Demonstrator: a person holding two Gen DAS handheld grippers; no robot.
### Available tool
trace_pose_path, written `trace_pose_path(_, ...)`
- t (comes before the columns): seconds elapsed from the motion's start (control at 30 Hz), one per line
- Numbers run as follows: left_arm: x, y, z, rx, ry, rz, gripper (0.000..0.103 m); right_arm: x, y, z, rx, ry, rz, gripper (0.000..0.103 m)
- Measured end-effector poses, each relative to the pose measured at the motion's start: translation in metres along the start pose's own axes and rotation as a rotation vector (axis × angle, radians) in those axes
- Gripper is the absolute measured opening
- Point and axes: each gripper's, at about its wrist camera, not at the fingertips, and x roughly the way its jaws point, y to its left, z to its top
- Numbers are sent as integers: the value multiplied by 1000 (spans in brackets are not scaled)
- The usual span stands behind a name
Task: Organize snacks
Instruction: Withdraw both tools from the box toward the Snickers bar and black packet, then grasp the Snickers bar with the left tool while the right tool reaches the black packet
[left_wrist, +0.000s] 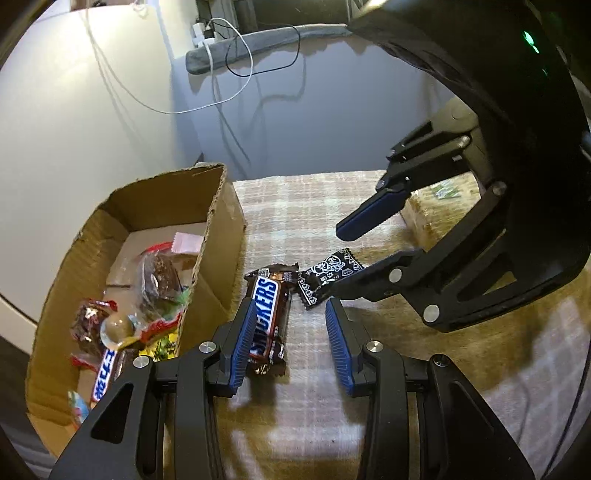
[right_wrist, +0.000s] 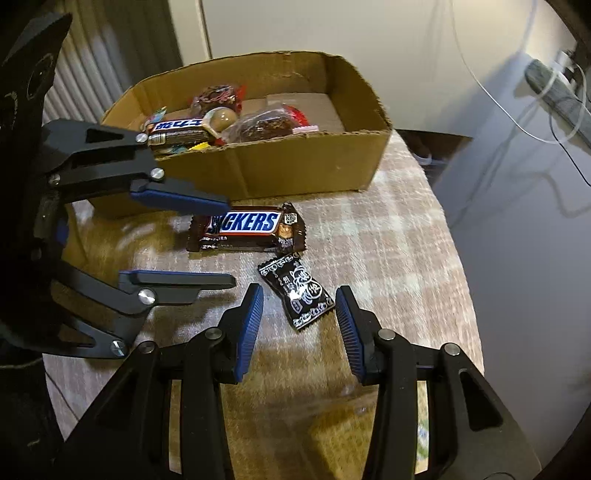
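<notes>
**Two snacks straddled, neither yet gripped**

While both grippers hang low over the plaid-covered worktop (right_wrist: 388, 229), their fingers stand spread. The left gripper (left_wrist: 291, 336) straddles the Snickers bar (left_wrist: 266, 314); the right gripper (right_wrist: 299, 325) brackets the black wrapped candy (right_wrist: 295, 291). Both lie just beside the cardboard box (right_wrist: 306, 162). Risk: the two snacks nearly touch, so one closing finger may shove its neighbour.

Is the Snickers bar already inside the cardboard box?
No: the Snickers bar lies on the checked cloth just outside the cardboard box, beside a small black candy wrapper.
</notes>
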Motion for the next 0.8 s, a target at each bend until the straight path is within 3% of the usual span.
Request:
trace_pose_path(0.13, 3, -4, 2, 24, 16, 4, 37, 7, -7, -3, -21, 9, 22, 42)
trace_pose_path(0.63, 40, -21, 11, 166, 110, 196, 39, 9, -14, -7, -103, 16, 23, 33)
trace_pose_path(0.8, 43, -20, 13, 185, 117, 202, 39, 8, -17, -7, -106, 9, 24, 33)
